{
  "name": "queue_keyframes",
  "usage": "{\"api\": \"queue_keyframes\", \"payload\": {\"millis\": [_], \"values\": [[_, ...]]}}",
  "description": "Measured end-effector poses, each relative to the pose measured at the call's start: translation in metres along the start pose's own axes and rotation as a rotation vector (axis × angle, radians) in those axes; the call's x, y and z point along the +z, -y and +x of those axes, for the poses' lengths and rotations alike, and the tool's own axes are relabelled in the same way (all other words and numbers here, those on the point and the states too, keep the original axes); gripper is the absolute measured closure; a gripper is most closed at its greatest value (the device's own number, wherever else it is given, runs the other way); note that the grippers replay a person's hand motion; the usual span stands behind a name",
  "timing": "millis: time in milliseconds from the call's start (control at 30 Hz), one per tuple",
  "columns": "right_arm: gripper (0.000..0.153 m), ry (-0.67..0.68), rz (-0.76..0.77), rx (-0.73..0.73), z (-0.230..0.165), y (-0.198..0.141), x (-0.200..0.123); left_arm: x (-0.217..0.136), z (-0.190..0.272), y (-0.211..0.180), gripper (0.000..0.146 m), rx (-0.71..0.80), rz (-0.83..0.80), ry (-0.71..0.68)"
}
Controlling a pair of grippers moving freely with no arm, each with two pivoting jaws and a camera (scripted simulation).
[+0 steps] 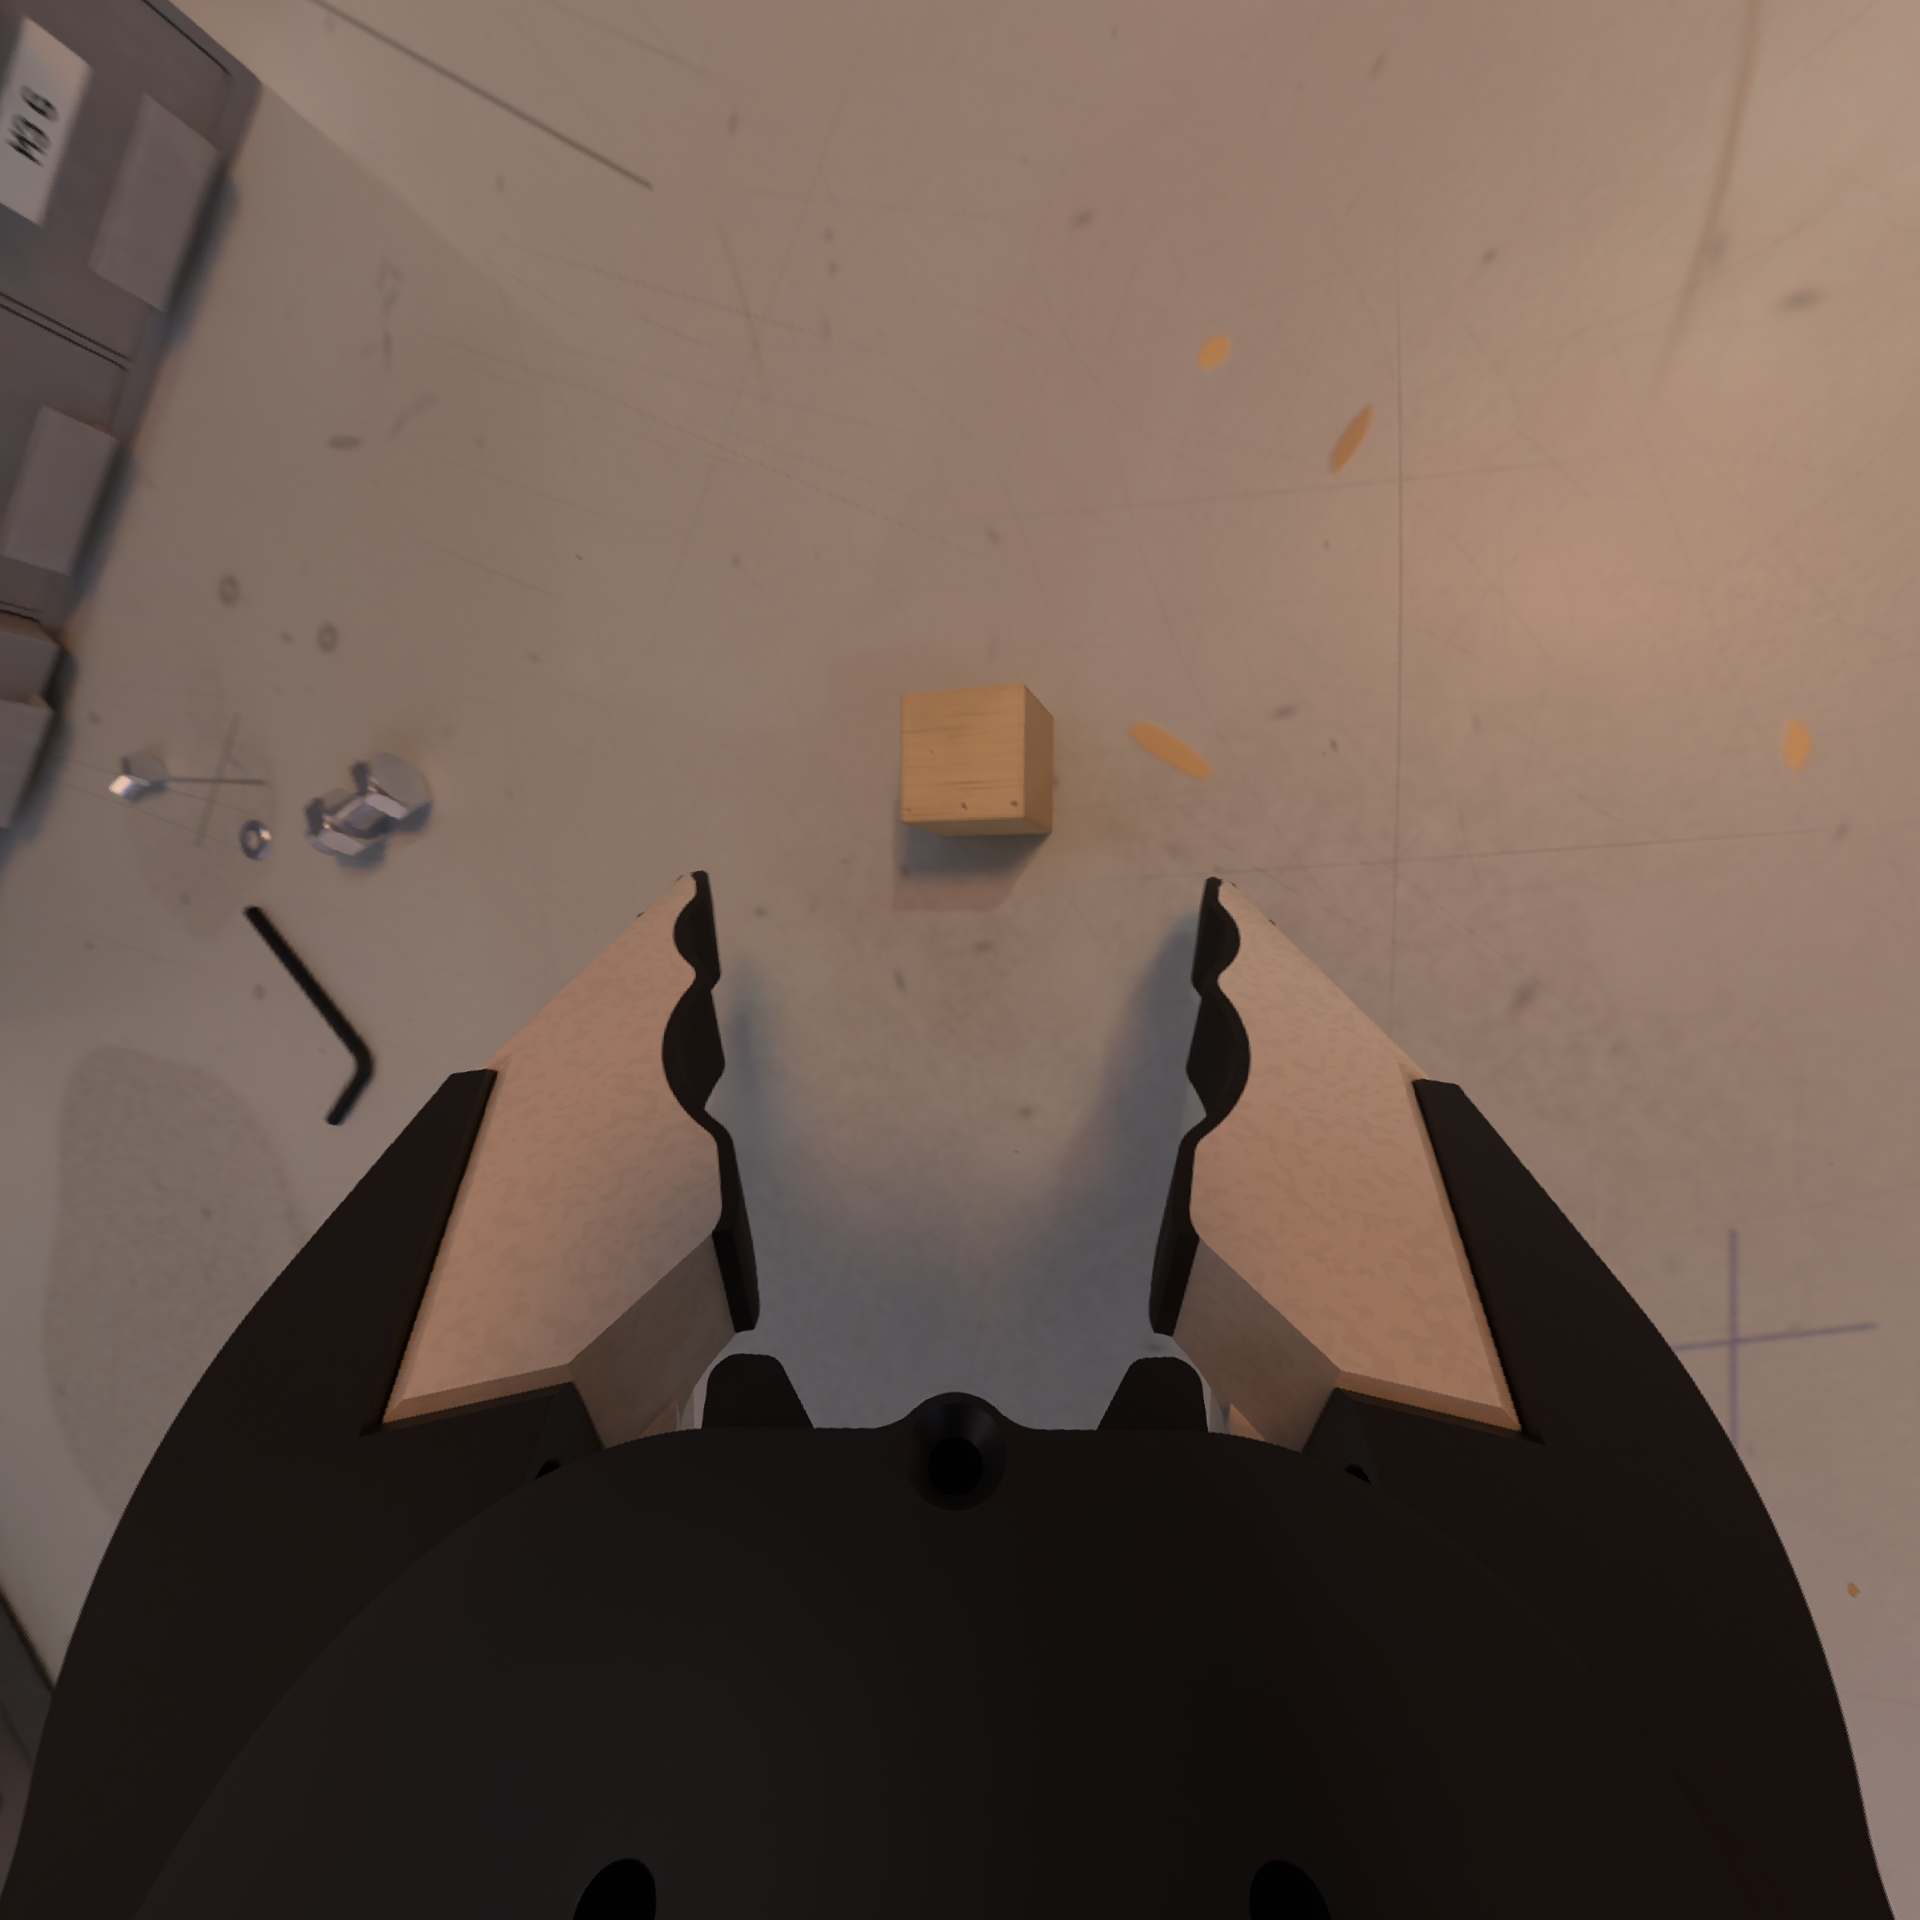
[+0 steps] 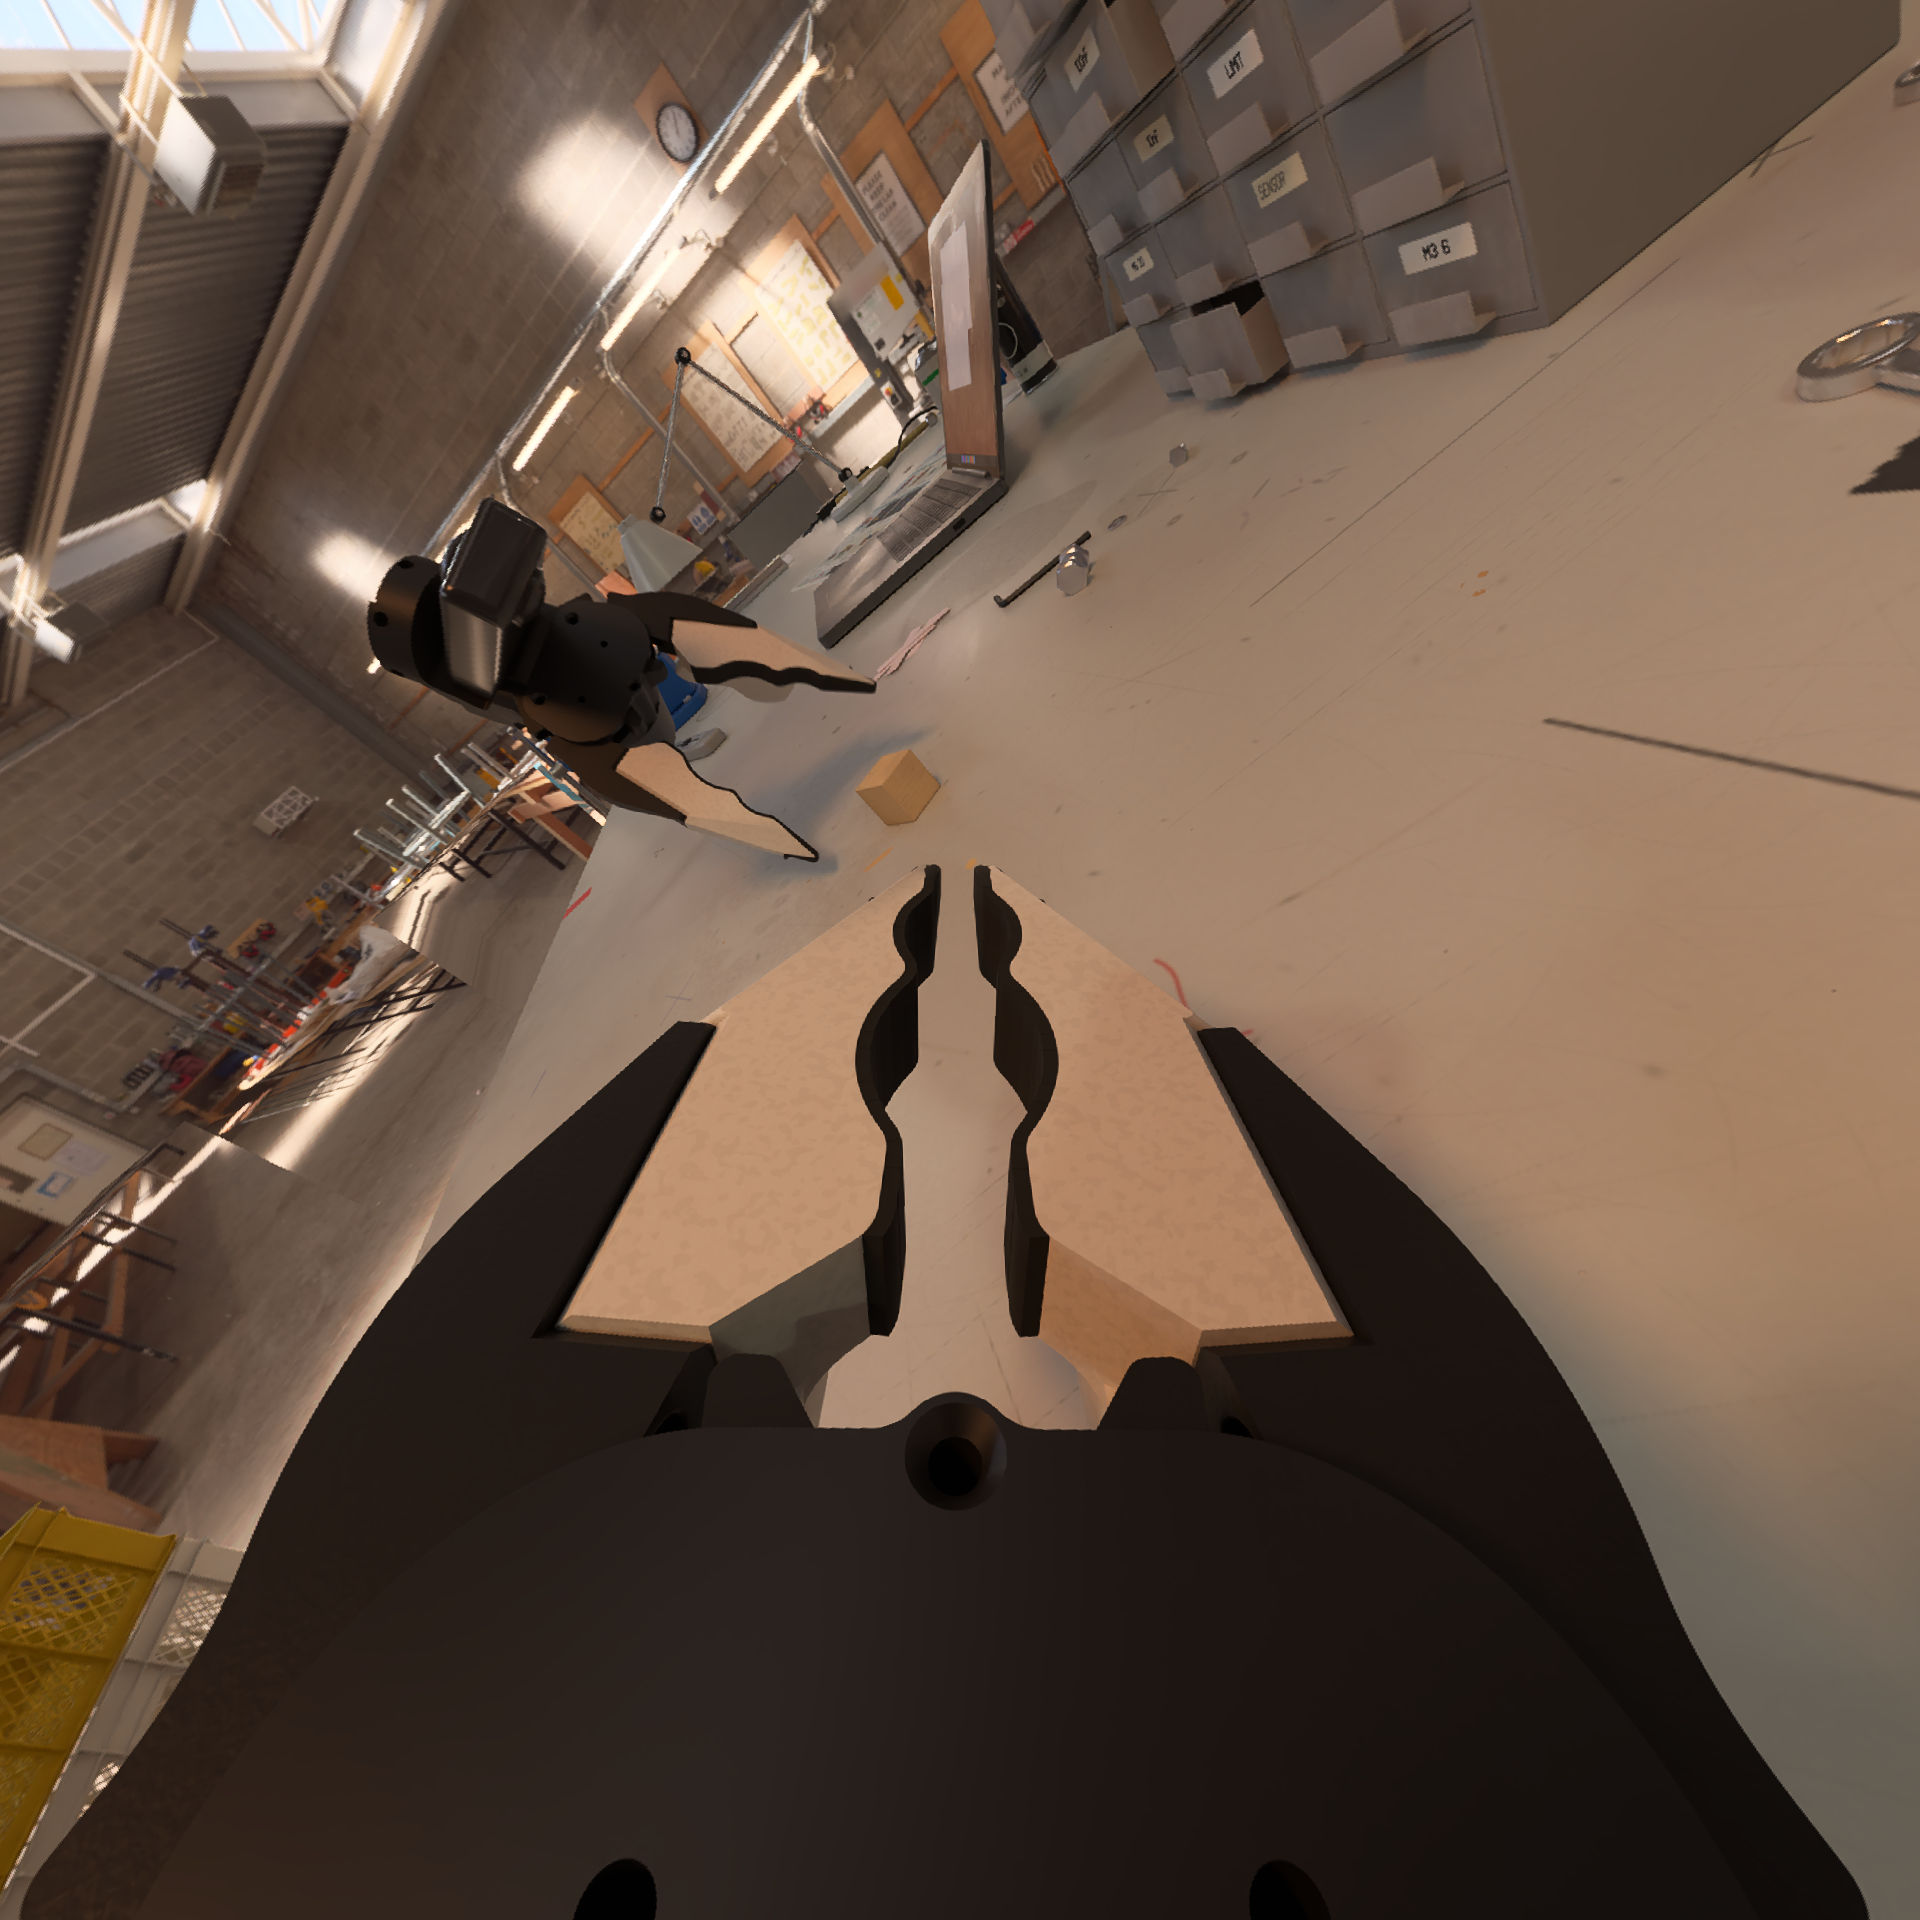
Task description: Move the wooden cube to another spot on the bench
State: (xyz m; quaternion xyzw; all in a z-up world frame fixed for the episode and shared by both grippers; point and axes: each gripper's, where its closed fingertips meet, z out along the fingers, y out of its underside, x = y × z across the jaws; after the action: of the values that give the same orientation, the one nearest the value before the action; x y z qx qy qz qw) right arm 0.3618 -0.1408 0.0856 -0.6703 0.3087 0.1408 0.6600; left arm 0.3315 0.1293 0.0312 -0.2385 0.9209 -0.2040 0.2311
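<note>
Beside cabinet (image 2: pixel 1351 187), one drawer (image 2: pixel 1231 338) ajar

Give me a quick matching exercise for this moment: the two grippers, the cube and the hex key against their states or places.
Things:
1. left gripper
2. right gripper
3. wooden cube
4. hex key

States or places:
A. lies on the bench to the left of the open fingers
B. fingers nearly closed, holding nothing
C. rests on the bench just ahead of the fingertips, untouched
D. fingers spread wide, empty

Pairs: 1-D, 2-B, 3-C, 4-A
</note>
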Motion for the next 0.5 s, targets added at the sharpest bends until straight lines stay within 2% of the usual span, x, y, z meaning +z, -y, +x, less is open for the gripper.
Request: {"api": "queue_keyframes", "payload": {"millis": [133,167,267,300,367,433,500], "values": [[0.146,-0.002,-0.004,-0.004,-0.002,-0.002,0.000,0.009,0.007,-0.002,0.069,-0.035,0.004,-0.026],[0.146,-0.001,-0.006,-0.007,-0.003,-0.003,0.000,0.010,0.008,-0.001,0.076,-0.034,-0.002,-0.026],[0.146,0.003,-0.006,-0.012,-0.004,-0.004,-0.001,0.014,0.014,0.002,0.108,-0.005,-0.012,-0.053],[0.147,0.003,-0.004,-0.012,-0.005,-0.004,-0.001,0.016,0.013,0.003,0.110,-0.009,-0.005,-0.041],[0.147,0.006,0.000,-0.012,-0.005,-0.003,-0.002,0.017,0.008,0.006,0.107,-0.016,0.011,-0.008],[0.147,0.008,0.008,-0.011,-0.005,-0.002,-0.002,0.017,0.006,0.008,0.089,-0.026,0.023,-0.029],[0.147,0.013,0.020,-0.006,-0.005,-0.001,-0.004,0.019,0.004,0.009,0.079,-0.063,0.023,-0.066]]}}
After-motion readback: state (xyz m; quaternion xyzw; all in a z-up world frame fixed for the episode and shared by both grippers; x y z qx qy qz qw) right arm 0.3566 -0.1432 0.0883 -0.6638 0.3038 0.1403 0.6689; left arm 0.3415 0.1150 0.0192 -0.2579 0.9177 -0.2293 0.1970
